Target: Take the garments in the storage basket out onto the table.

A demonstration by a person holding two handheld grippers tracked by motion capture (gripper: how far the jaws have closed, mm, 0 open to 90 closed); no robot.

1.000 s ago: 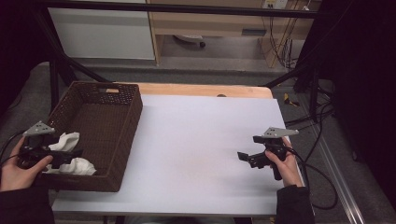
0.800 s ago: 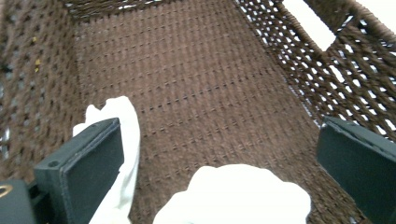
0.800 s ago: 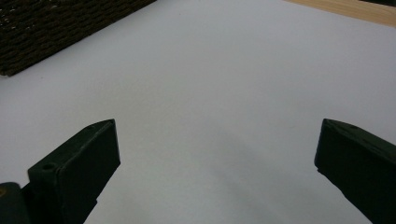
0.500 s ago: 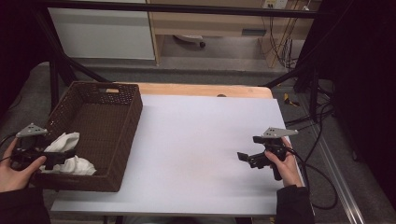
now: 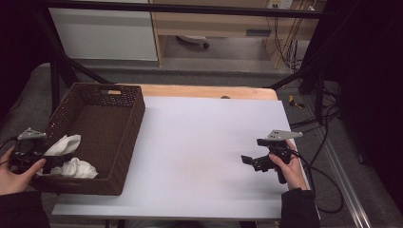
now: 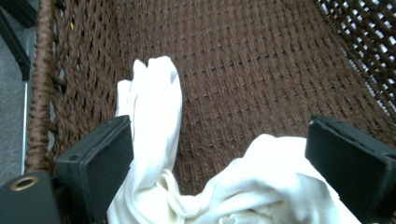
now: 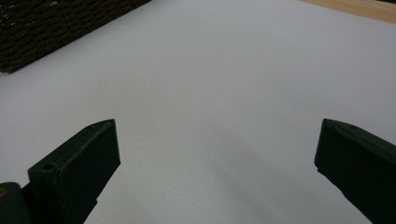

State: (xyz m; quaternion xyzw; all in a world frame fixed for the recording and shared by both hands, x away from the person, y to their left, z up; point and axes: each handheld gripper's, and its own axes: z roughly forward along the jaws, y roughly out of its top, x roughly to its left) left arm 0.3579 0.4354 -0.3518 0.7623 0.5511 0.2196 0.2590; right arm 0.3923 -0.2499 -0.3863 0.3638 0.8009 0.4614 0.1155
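In the wicker basket (image 5: pixel 119 142) at the desk's (image 5: pixel 209 142) left edge, the left gripper (image 6: pixel 219 186), fingers released but just closing, straddles the crumpled white cloth (image 6: pixel 159 121), and may snag only one fold, while the right gripper (image 5: pixel 254 161) hangs unclenched, empty.

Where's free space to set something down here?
The white table is bare from the basket across to the right gripper. The basket's far half is bare weave. Its near end is crowded: the white cloth lies there between the left gripper's wide jaws.
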